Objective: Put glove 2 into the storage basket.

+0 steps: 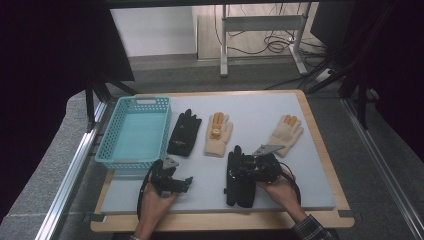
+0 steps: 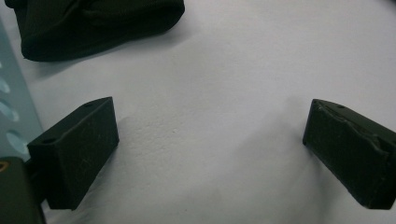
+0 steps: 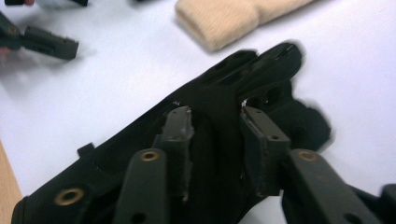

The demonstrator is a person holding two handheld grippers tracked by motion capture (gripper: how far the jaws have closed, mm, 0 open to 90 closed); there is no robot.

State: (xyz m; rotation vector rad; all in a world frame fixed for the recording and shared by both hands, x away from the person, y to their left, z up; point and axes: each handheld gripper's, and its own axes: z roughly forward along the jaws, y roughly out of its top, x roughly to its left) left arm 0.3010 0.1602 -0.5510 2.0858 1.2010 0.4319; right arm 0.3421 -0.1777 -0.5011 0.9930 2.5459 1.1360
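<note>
Two black gloves and two cream gloves with orange fingertips lie on the white mat point(image 1: 260, 112). My right gripper point(image 1: 243, 170) point(image 3: 217, 123) is shut on a pinched fold of the near black glove point(image 1: 238, 187) point(image 3: 205, 98), which rests at the front of the mat. My left gripper point(image 1: 186, 182) point(image 2: 210, 140) hovers low over bare mat, jaws wide apart and holding nothing. The other black glove point(image 1: 184, 133) point(image 2: 93, 23) lies just beyond it. One cream glove point(image 1: 218, 134) point(image 3: 229, 16) sits mid-mat, the other cream glove point(image 1: 286, 134) to the right.
A light blue plastic basket point(image 1: 120, 159) point(image 2: 9, 107) stands at the mat's left edge, close beside my left gripper. The wooden table edge point(image 1: 220, 222) runs along the front. Metal frame rails flank the table, and cables trail on the floor beyond.
</note>
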